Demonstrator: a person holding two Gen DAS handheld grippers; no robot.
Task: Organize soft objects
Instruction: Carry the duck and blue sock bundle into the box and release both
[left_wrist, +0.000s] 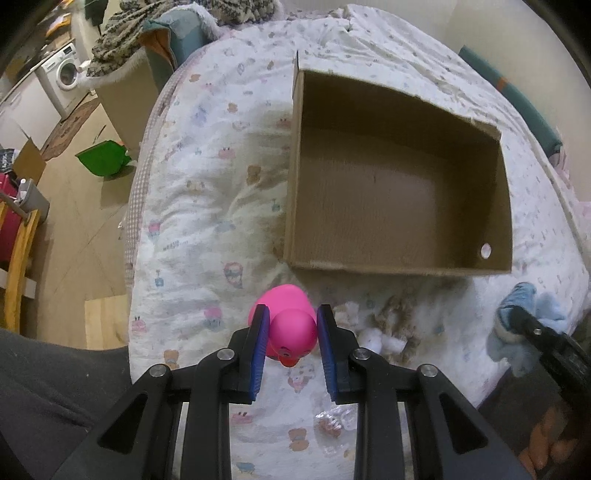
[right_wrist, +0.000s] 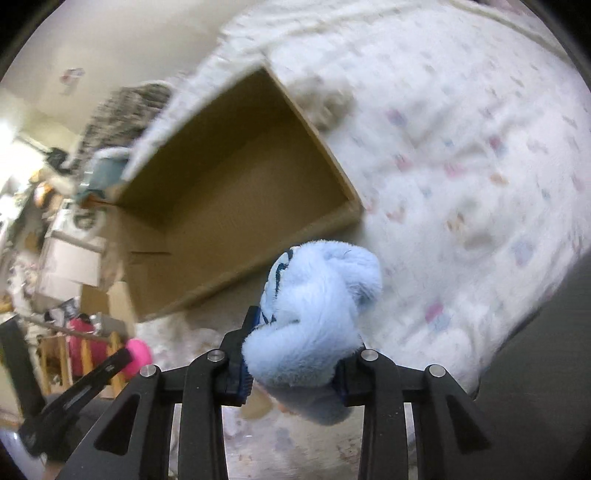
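Observation:
My left gripper (left_wrist: 290, 321) is shut on a pink rubber duck (left_wrist: 290, 321) and holds it above the patterned bedspread (left_wrist: 207, 206), just short of the near wall of an open, empty cardboard box (left_wrist: 399, 267). My right gripper (right_wrist: 295, 332) is shut on a light blue plush toy (right_wrist: 314, 314) and holds it near the box's (right_wrist: 258, 258) near edge. The right gripper with the blue plush also shows at the right edge of the left wrist view (left_wrist: 517, 328). The pink duck (right_wrist: 138, 356) shows at the lower left of the right wrist view.
A beige and white plush (left_wrist: 391, 328) lies on the bed between the grippers, with a clear crinkly item (left_wrist: 334, 421) below it. The bed's left edge drops to a wooden floor with a green dustpan (left_wrist: 105, 157). Pillows and a knit blanket (left_wrist: 122, 40) lie at the far end.

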